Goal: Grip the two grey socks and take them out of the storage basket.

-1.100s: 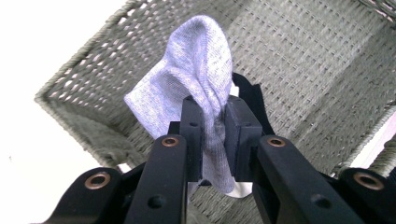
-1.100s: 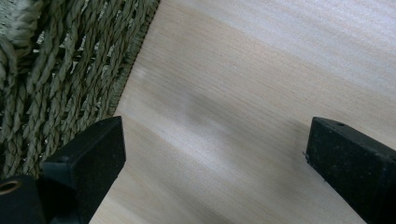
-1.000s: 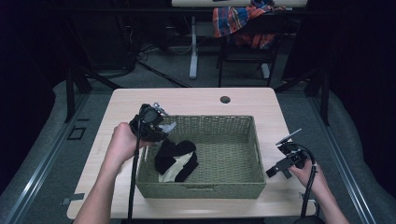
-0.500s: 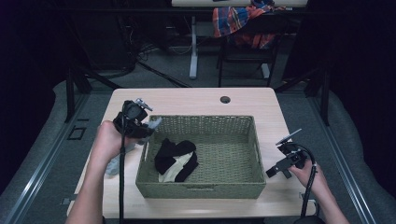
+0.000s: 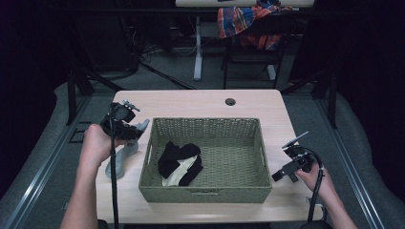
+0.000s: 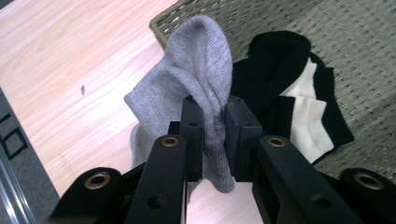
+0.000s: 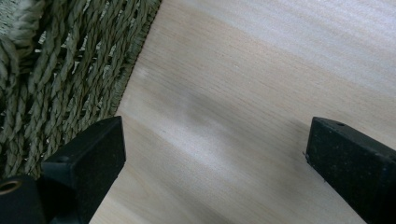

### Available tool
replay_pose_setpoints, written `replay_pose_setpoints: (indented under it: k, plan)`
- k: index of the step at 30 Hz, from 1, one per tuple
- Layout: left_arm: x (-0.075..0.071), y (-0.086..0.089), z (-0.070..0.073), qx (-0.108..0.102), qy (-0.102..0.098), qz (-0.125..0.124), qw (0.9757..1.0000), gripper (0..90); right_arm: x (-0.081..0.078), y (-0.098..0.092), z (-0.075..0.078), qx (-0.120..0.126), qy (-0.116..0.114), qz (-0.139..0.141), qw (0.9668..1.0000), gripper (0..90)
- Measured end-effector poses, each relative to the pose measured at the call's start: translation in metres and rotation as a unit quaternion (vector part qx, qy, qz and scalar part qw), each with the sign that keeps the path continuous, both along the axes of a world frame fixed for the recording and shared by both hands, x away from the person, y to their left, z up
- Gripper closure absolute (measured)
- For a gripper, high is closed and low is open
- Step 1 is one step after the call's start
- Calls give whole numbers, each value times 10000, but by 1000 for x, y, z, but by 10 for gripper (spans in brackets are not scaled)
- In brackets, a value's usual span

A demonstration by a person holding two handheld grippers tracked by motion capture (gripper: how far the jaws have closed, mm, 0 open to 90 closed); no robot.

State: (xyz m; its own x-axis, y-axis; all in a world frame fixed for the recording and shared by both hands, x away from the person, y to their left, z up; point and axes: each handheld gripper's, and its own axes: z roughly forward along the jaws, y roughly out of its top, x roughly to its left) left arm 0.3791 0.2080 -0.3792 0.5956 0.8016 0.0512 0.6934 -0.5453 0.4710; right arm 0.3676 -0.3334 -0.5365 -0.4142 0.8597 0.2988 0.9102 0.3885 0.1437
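Grey sock [image 6: 201,88] carried left, basket [image 5: 205,193] holds black socks [image 5: 179,160]

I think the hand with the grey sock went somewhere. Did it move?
Yes. The left gripper, shut on the grey sock, has gone left, from over the basket's left rim out above the table beside it.

- High view: the room around is dim, nearly black at both sides; only the counter [image 5: 200,102] is lit, from above.
- It looks soft and slightly grainy.
- Both gripper views are bright and even.
- Black claw parts nearest the lens blur; soft shadows lie on the wood.
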Motion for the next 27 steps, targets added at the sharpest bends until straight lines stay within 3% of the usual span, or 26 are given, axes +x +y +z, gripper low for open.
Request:
replay_pose_setpoints:
  k: [27]
  plan:
    - [17,36,-35,-71,417,551,9976,792,0,0,0,-3,-4,-5,10000,47]
